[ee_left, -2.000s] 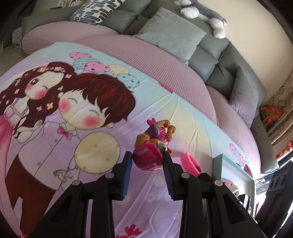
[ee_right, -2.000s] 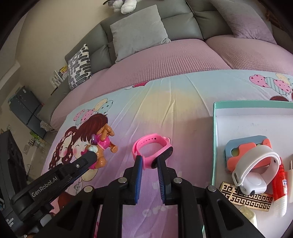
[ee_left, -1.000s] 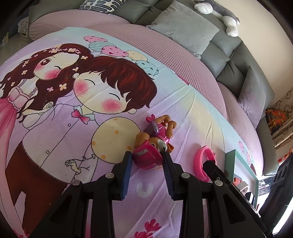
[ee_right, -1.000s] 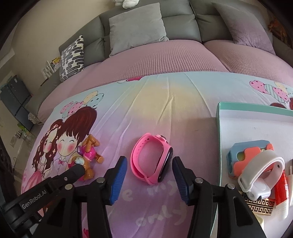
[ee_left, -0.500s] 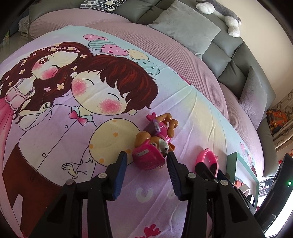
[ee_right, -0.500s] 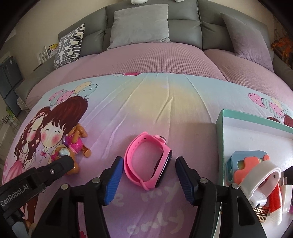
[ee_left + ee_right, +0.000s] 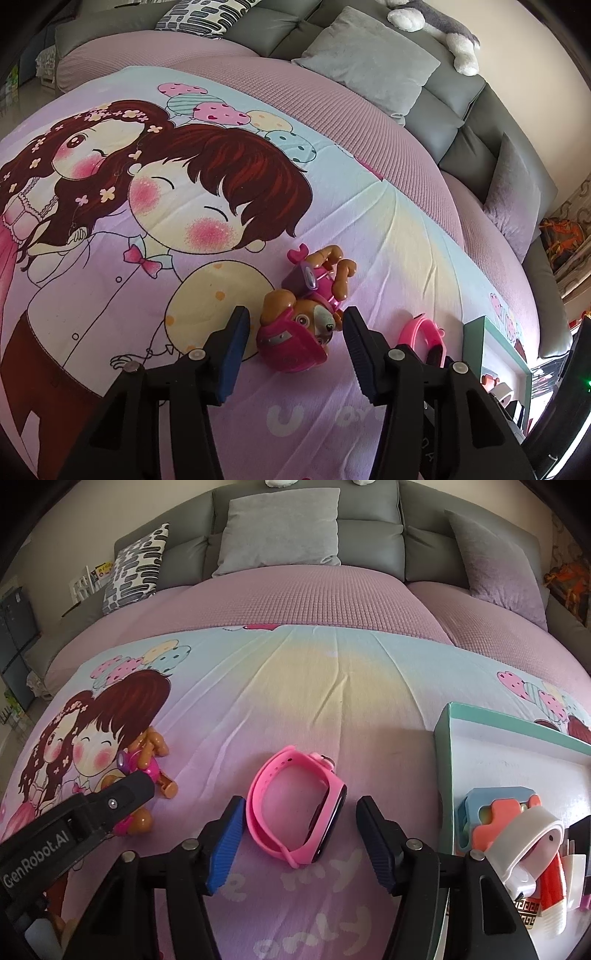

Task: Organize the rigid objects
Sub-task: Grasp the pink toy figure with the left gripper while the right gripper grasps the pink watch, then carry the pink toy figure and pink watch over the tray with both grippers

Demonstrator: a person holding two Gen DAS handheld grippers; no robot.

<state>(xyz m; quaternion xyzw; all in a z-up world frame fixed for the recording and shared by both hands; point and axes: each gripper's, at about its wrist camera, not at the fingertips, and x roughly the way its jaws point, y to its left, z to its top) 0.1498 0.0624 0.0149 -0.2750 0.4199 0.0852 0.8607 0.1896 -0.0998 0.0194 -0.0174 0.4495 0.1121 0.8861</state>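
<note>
A pink-and-brown toy puppy [image 7: 303, 321] lies on the cartoon-print sheet between the fingers of my left gripper [image 7: 295, 332]. Those jaws are opening, with clear gaps on both sides of the toy. In the right wrist view the same puppy [image 7: 147, 760] shows at the left, partly behind the left gripper's finger [image 7: 122, 797]. A pink smartwatch [image 7: 299, 805] rests on its side between the fingers of my right gripper [image 7: 299, 834], whose jaws are opening too and do not touch it. The watch [image 7: 421, 332] also peeks out behind the left gripper's right finger.
A white tray with a teal rim [image 7: 480, 720] sits at the right, holding a blue-and-orange block [image 7: 495, 808], a white watch [image 7: 532, 842] and a red tube [image 7: 552, 882]. Grey cushions [image 7: 280, 528] and a sofa back line the far side of the bed.
Both grippers have widened around their objects. The left one let go of the puppy, which now lies loose; the right wrist view has swung so the sofa sits more centred.
</note>
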